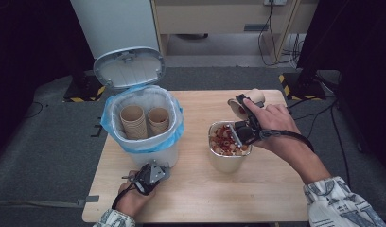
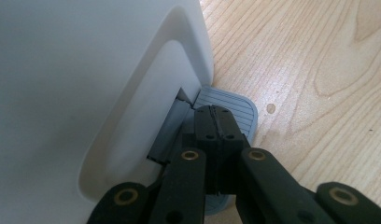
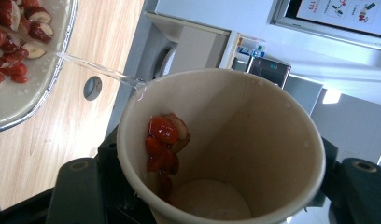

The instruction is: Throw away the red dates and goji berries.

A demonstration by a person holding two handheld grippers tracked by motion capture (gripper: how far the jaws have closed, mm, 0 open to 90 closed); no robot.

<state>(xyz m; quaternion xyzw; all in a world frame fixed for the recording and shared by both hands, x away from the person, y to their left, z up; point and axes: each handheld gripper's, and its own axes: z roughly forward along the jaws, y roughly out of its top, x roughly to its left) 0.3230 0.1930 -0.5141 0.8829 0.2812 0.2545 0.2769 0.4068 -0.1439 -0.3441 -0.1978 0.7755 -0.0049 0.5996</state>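
One paper cup (image 3: 221, 149) clamped in the right hand-held gripper (image 1: 242, 118), tipped beside the foil container (image 1: 227, 158).

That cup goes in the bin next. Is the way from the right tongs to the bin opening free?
Probably yes: the lid stands open, the left tongs press the pedal, and bare table lies between the paper cup and the bin.

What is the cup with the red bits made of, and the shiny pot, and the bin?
The cup looks like matte tan paper, with a rolled rim and a side seam. The pot seems to be thin metal or foil: it has a silvery, shiny rim. The bin looks like smooth white plastic, lined with a blue bag.
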